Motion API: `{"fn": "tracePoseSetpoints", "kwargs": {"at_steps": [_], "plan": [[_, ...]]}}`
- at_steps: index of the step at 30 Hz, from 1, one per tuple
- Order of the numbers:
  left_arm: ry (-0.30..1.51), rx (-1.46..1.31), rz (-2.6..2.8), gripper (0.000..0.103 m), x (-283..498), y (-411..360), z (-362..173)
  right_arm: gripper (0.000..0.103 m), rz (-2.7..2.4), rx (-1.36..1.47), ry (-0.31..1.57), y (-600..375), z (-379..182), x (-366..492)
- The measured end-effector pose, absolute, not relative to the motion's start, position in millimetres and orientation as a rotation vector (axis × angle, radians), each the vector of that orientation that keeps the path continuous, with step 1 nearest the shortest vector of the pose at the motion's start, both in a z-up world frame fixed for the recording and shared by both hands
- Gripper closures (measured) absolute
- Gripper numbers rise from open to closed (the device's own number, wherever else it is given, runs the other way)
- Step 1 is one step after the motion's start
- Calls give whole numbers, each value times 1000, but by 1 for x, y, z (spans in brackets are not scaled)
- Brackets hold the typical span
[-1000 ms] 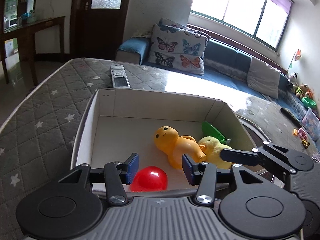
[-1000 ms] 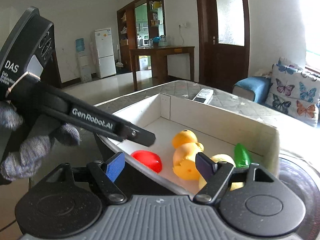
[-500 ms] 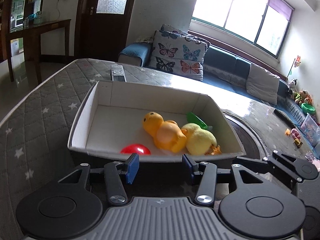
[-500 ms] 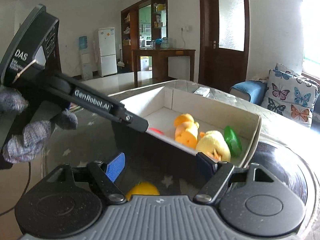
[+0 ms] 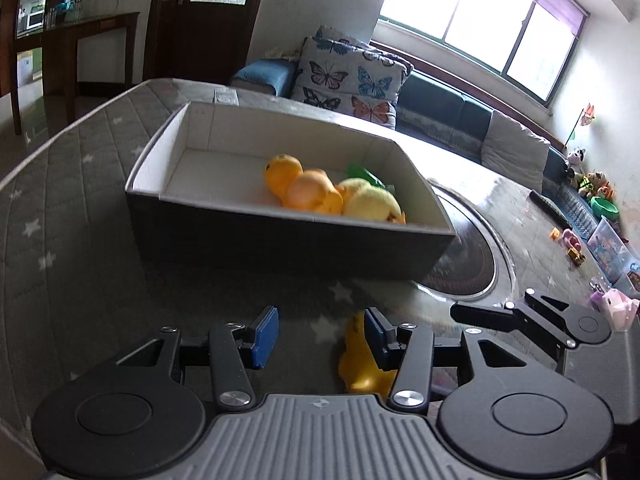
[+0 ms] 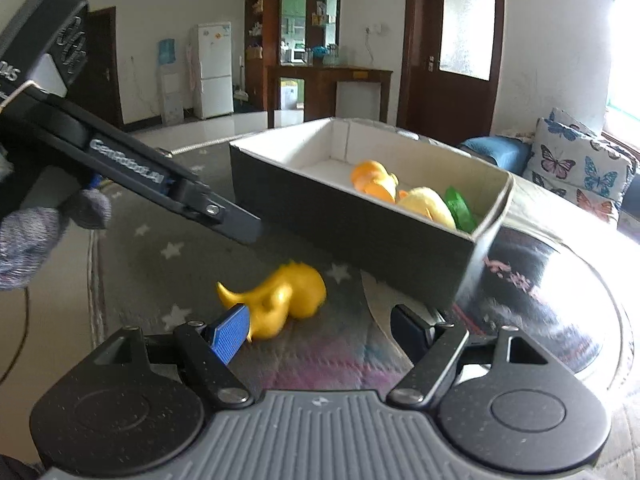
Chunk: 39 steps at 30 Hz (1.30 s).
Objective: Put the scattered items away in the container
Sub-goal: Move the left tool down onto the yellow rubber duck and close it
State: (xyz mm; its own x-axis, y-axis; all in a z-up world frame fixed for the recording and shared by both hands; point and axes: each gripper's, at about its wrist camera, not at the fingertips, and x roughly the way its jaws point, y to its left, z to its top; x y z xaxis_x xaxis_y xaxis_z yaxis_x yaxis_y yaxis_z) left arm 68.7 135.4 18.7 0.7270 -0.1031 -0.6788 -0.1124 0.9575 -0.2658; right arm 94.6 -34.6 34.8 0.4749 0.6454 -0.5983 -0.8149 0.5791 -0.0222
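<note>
Grey quilted cover with white stars (image 5: 72, 216) spread over the counter, glossy dark round inset (image 5: 468, 264) to the right of it. Living room behind: sofa with butterfly cushion (image 5: 348, 80) under a bright window, dark wooden door, white fridge (image 6: 212, 70) far back in the right wrist view.

On the cover, an open box (image 5: 280, 240), dark outside, white inside. Inside it, toward the right end: an orange duck toy (image 5: 304, 188), a pale yellow plush (image 5: 372, 202) touching it, and a green piece (image 5: 366, 172) behind them, mostly hidden.

Outside the box, near its front wall, a yellow toy (image 6: 284, 298) lying on its side on the starred cover, pointed tail toward the left in the right wrist view.

Left hand-held gripper (image 5: 320, 336) low over the cover in front of the box, jaws wide apart, nothing between the blue pads; yellow toy (image 5: 360, 364) partly hidden behind the right-hand pad.

Right hand-held gripper (image 6: 320, 330) also spread wide, empty, with the yellow toy just beyond its left blue pad. Left gripper's arm crossing the upper left of that view, held by a hand in a grey knit glove (image 6: 36, 236).
</note>
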Motion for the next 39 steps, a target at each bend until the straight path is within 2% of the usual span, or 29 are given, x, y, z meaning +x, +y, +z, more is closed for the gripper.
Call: {"fn": "tracePoseSetpoints", "kwargs": {"at_steps": [9,35,39], "plan": [[783,-354,-13,53,56,132,11,24,883,-353,620,-29,18,93],[798,-555,23,56,57,158,-9,27,1011,-364,624,6,21,83],[809,-581,34,59,61,160,-12,37,990,-346,644,7,17,91]]}}
